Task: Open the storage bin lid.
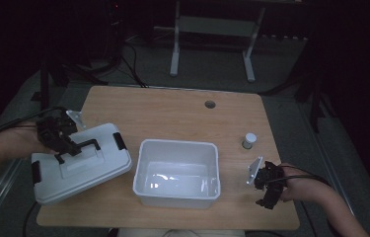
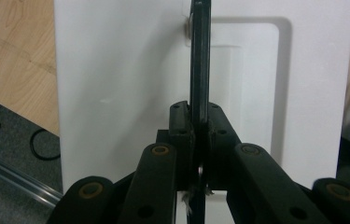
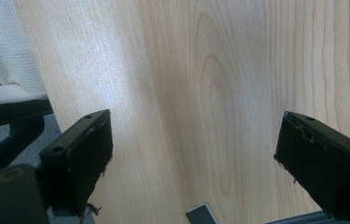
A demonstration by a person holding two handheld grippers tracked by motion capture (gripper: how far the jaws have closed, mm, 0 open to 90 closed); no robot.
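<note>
A white lid [image 1: 81,160] with black latches lies tilted on the left of the wooden table [image 1: 172,116]. My left gripper [image 1: 69,147] is shut on the lid's black handle [image 1: 86,145]; in the left gripper view the handle [image 2: 199,60] runs straight up from between the closed jaws over the white lid [image 2: 130,84]. An open white bin [image 1: 176,173] sits at the table's middle front. My right gripper [image 1: 267,190] hovers open over bare wood near the front right corner, with nothing between its fingers [image 3: 81,154].
A small white-capped jar [image 1: 249,140] stands right of the bin. A round cable hole [image 1: 210,104] sits at the table's back edge. A white frame stand [image 1: 212,34] is on the floor behind. White fabric [image 3: 4,51] shows past the table edge.
</note>
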